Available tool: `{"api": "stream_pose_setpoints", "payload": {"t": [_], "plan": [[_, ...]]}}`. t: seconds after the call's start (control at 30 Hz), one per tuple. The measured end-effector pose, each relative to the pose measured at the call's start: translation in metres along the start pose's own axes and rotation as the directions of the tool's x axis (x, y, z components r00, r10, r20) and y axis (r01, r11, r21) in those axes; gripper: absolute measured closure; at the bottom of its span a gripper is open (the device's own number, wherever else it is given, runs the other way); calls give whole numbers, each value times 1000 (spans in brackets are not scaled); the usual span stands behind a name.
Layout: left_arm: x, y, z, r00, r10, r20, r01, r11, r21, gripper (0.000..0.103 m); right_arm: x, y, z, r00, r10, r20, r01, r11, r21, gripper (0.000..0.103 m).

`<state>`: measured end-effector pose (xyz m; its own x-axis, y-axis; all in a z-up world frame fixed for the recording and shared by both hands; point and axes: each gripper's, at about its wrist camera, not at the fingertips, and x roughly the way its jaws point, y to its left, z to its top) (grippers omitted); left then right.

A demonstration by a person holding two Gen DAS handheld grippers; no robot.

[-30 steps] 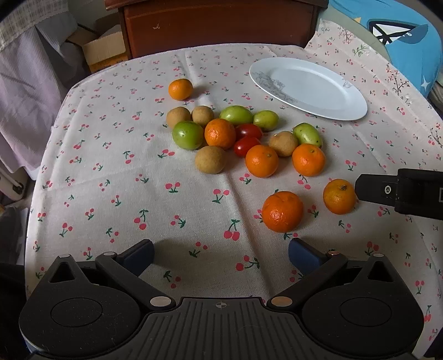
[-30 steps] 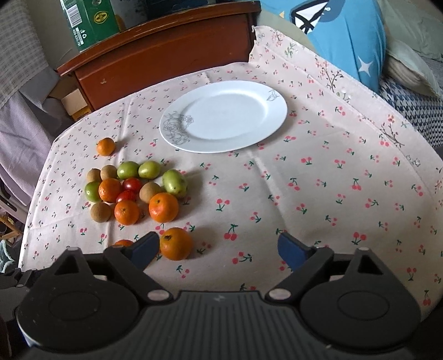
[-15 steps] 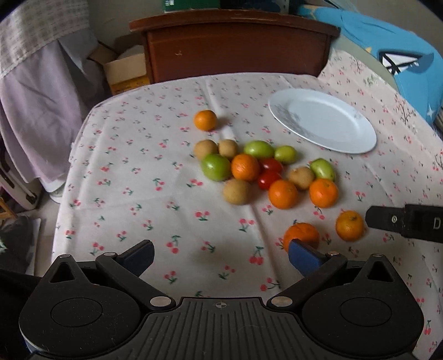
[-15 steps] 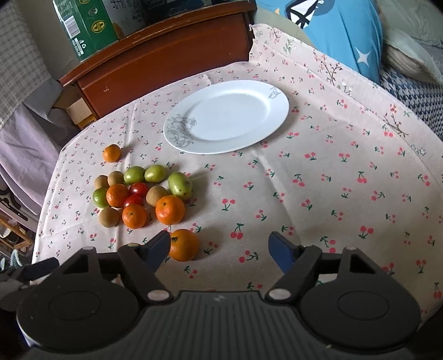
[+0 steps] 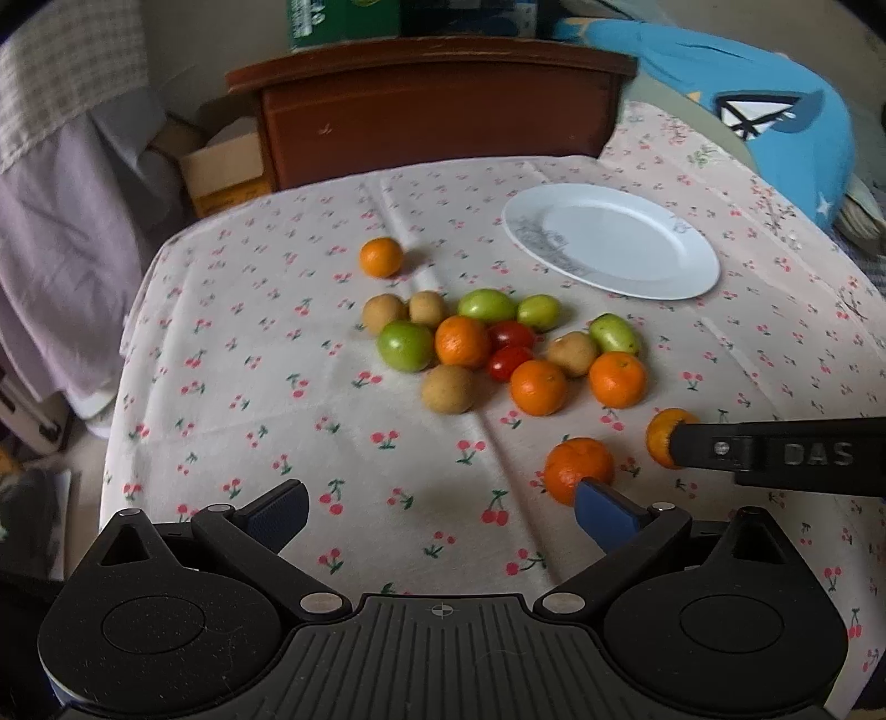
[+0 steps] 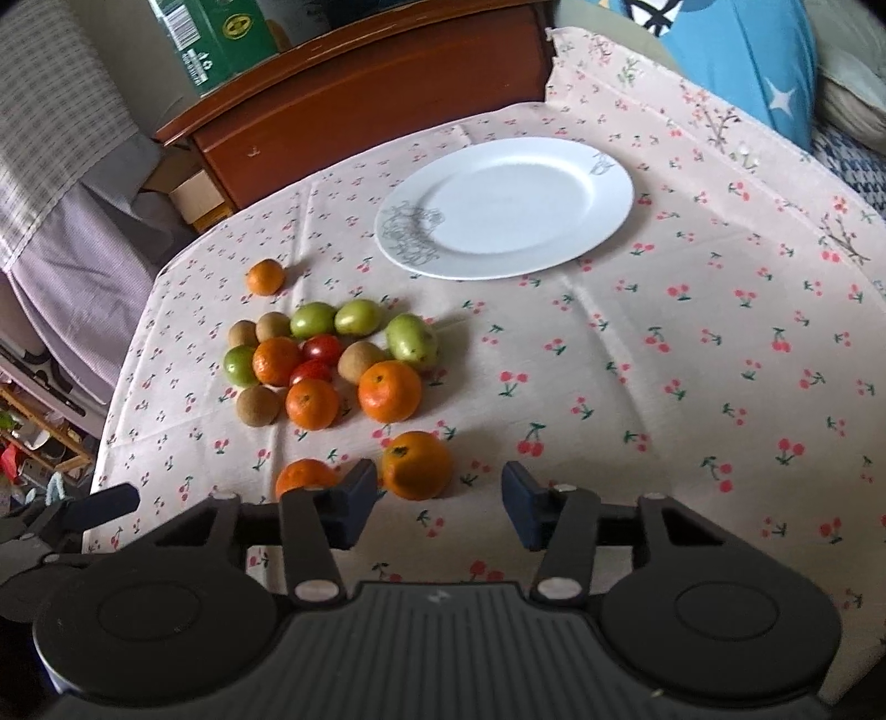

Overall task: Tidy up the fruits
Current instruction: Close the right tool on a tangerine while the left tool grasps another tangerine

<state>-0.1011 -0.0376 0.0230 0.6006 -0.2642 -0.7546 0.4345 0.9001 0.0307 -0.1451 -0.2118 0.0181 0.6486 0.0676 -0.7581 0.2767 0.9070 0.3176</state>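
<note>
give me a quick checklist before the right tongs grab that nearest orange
1. Right tongs lined up with the nearest orange: ok, it sits between the fingers.
2. Pads gripping it: not ok, jaws have just been closing but gaps remain.
3. Neighbouring orange clear of the left finger: cannot tell, very close.
4. White plate free for fruit: ok, nothing on it.
5. Left tongs out of the way: ok, open over bare tablecloth.

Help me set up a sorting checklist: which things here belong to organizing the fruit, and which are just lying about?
Part of the job:
- oranges, e.g. the nearest
- green fruits
- brown fruits
- red tomatoes
- white plate, bare
- right gripper, jaws just been closing, nothing gripped
- left gripper

Lying about:
- green carton
- wooden cabinet
- blue cushion
</note>
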Motion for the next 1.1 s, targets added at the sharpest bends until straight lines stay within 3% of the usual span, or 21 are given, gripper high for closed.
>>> {"api": "stream_pose_setpoints", "payload": {"t": [0.27, 0.43, 0.63, 0.83, 1.1], "plan": [[2, -12, -1, 1000, -22, 8, 21, 999, 43, 2, 13, 8, -2, 1000, 11, -14, -11, 999, -48, 75], [5, -19, 1, 999, -44, 13, 44, 997, 56, 4, 8, 10, -2, 1000, -5, 24, 6, 998, -64, 76], [10, -24, 2, 998, -67, 6, 66, 997, 50, 15, 2, 0, 1, 998, -17, 55, 18, 1000, -5, 78], [15, -25, 2, 996, -91, -1, 91, 995, 31, 34, 3, 2, 1, 998, -20, 56, 21, 1000, -15, 78], [15, -19, 3, 991, -135, 18, 135, 991, -18, 47, 7, 1, -1, 1000, -7, 27, 7, 1000, 6, 69]]}}
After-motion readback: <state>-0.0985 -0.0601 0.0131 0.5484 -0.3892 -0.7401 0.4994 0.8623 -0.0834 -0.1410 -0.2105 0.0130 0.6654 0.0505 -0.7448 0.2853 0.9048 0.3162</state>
